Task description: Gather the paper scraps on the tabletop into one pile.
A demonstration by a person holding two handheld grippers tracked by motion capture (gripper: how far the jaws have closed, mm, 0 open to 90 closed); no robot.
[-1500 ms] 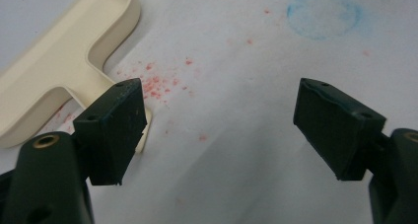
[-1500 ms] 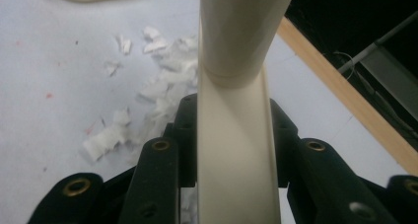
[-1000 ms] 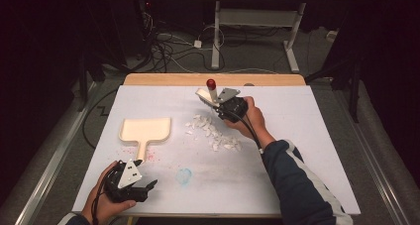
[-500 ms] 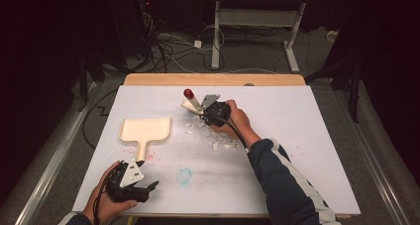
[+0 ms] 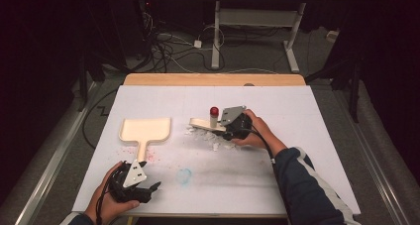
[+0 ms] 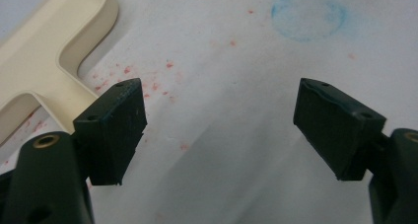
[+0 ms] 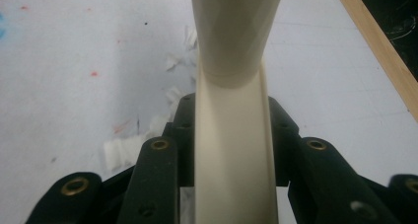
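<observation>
Right gripper (image 5: 225, 130) clamped on the cream plastic brush with red knob (image 5: 208, 124), its edge down among white paper scraps (image 5: 216, 144) mid-table. Cream plastic dustpan (image 5: 145, 131) lies flat, left of the scraps. Left gripper (image 5: 148, 189) jaws wide apart, nothing between, near the table's front edge.

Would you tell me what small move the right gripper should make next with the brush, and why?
Probably a short sweep toward the dustpan. The right gripper is shut on the cream brush, whose head rests among the white paper scraps; these lie scattered beside it, apart from the dustpan. The left gripper sits open near the dustpan's handle, not holding it.
</observation>
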